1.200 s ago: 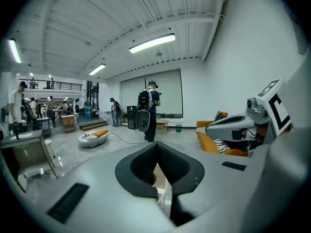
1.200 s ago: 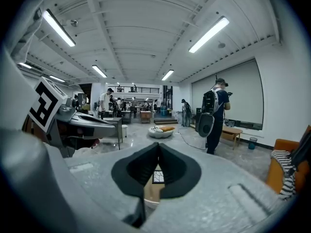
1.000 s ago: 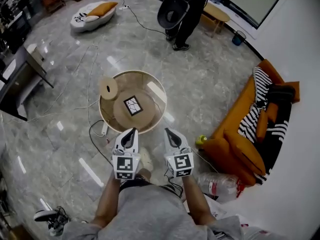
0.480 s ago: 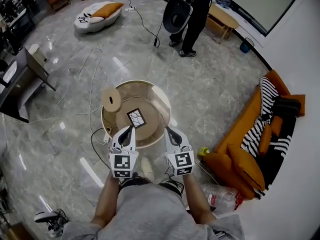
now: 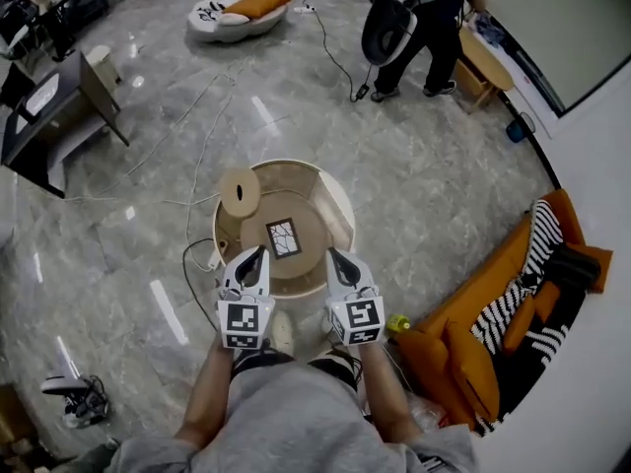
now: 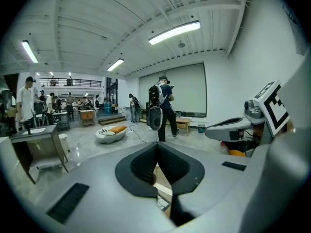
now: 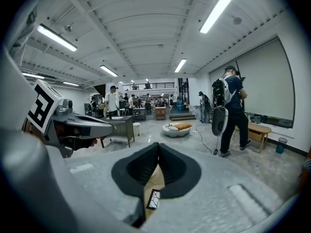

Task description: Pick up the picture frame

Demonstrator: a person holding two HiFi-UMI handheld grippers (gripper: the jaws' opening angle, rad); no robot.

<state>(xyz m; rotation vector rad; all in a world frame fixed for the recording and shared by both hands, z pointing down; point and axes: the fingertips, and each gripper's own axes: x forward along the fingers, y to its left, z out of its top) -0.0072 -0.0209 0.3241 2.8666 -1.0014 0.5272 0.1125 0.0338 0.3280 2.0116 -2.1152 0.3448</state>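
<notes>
We count two tools, each with a marker cube of black and white squares. The left tool (image 5: 257, 254) and the right tool (image 5: 333, 256) both have their dark ribbed pads pressed together with nothing pinched between them. They hover side by side over the 6 o'clock edge of one round worktop (image 5: 334, 197) of pale wood with a raised rim.

One picture frame (image 5: 283, 238) lies flat near the worktop's middle. It is a small rectangle with a dark border around a white face crossed by black lines. One round wooden disc (image 5: 240, 191) sits at 10 o'clock from the frame, on the rim.

The floor (image 5: 148, 215) is glossy grey marble. One orange sofa (image 5: 471, 355) stands at 4 o'clock, and one person (image 5: 429, 13) stands at 1 o'clock.
</notes>
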